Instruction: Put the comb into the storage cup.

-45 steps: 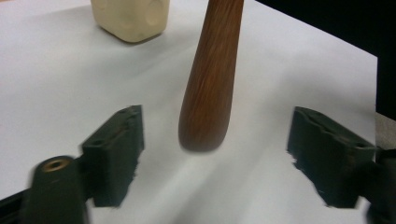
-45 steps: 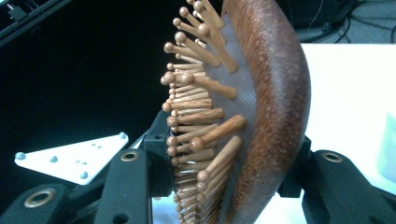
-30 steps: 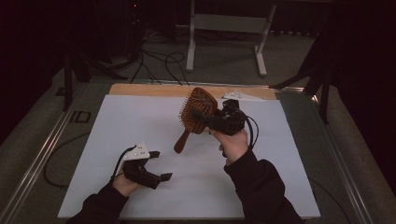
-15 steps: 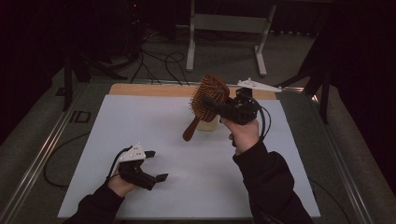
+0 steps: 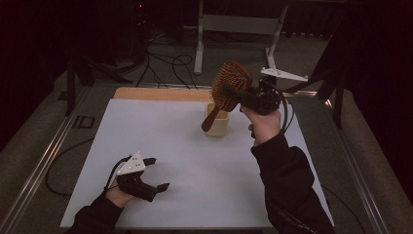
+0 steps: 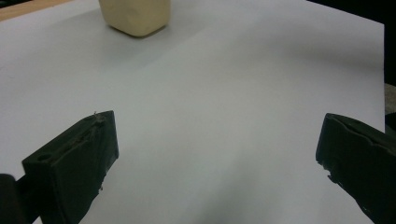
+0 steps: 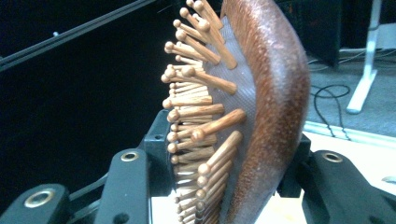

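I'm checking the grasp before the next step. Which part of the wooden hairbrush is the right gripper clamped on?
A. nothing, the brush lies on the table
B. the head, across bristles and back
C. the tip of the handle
B: the right gripper pinches the hairbrush at its head, and the handle hangs free toward the cream cup.

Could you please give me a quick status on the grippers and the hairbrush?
Right gripper shut on wooden hairbrush, handle angled down over cream cup. Left gripper open, low over the white mat. Nothing in the way.

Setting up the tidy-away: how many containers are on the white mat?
1: a cream cup at the mat's far middle, right under the hairbrush handle; seen too in the left gripper view.
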A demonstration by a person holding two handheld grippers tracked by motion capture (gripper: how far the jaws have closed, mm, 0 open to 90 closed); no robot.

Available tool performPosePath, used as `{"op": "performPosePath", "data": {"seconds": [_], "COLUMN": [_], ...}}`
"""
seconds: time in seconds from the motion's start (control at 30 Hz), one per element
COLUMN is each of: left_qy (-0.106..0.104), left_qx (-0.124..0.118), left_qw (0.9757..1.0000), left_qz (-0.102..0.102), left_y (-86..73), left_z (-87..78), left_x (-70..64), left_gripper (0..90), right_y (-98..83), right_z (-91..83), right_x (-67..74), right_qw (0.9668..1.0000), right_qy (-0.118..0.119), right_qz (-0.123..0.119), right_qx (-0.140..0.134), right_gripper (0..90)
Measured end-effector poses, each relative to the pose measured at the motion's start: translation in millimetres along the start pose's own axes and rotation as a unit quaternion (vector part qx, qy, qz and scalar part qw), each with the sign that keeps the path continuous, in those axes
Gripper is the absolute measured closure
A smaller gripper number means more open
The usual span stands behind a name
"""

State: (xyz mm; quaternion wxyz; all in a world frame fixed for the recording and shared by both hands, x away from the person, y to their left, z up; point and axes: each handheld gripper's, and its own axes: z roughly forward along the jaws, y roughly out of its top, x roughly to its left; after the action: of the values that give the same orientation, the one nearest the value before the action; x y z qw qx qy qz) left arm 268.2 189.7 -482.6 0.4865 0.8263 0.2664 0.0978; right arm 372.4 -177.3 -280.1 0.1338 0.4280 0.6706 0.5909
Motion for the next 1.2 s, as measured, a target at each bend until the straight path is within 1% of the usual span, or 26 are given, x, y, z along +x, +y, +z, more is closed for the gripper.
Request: {"op": "performPosePath", "data": {"seconds": [0.13, 0.17, 0.37, 0.53, 0.6, 0.63, 0.8, 0.93, 1.0, 1.07, 1.2], "left_qy": [0.003, 0.008, 0.016, 0.021, 0.021, 0.024, 0.025, 0.023, 0.024, 0.022, 0.022], "left_qx": [-0.002, -0.007, -0.013, -0.015, -0.015, -0.015, -0.019, -0.027, -0.029, -0.031, -0.034], "left_qw": [1.0, 0.9999, 0.9998, 0.9996, 0.9996, 0.9995, 0.9994, 0.9992, 0.9991, 0.9991, 0.999], "left_qz": [0.001, 0.001, -0.002, 0.006, 0.008, 0.01, 0.015, 0.017, 0.017, 0.018, 0.019], "left_y": [-2.1, -5.8, -11.9, -17.3, -18.1, -19.3, -21.9, -22.1, -22.0, -21.9, -21.9], "left_z": [-1.6, -5.5, -12.8, -15.4, -15.8, -16.3, -18.1, -19.5, -19.7, -20.0, -20.1], "left_x": [0.5, 1.7, 3.9, 2.8, 2.6, 1.9, 0.8, 1.6, 1.7, 1.6, 1.6], "left_gripper": [0.1, 0.1, 0.1, 0.1, 0.1, 0.1, 0.1, 0.1, 0.1, 0.1, 0.1], "right_y": [5.7, 9.8, 18.5, 23.0, 23.3, 23.4, 21.8, 20.1, 18.7, 16.9, 10.7], "right_z": [2.1, 4.0, 10.0, 17.7, 19.6, 22.9, 31.4, 38.5, 42.2, 45.8, 52.4], "right_x": [-4.0, -7.8, -18.1, -25.8, -27.4, -30.5, -38.3, -43.6, -45.8, -48.6, -54.3], "right_qw": [0.9999, 0.9998, 0.9994, 0.9988, 0.9987, 0.9986, 0.9981, 0.9978, 0.9972, 0.9969, 0.9967], "right_qy": [-0.012, -0.018, -0.034, -0.049, -0.05, -0.053, -0.061, -0.066, -0.075, -0.079, -0.081], "right_qz": [-0.004, -0.006, -0.008, -0.008, -0.009, -0.006, -0.005, -0.004, -0.007, -0.006, -0.005], "right_qx": [-0.002, -0.003, -0.004, -0.003, -0.004, -0.003, -0.003, -0.004, -0.003, -0.001, 0.0], "right_gripper": [52.0, 51.9, 51.9, 51.9, 51.9, 51.9, 51.9, 51.9, 51.9, 51.9, 51.8]}}
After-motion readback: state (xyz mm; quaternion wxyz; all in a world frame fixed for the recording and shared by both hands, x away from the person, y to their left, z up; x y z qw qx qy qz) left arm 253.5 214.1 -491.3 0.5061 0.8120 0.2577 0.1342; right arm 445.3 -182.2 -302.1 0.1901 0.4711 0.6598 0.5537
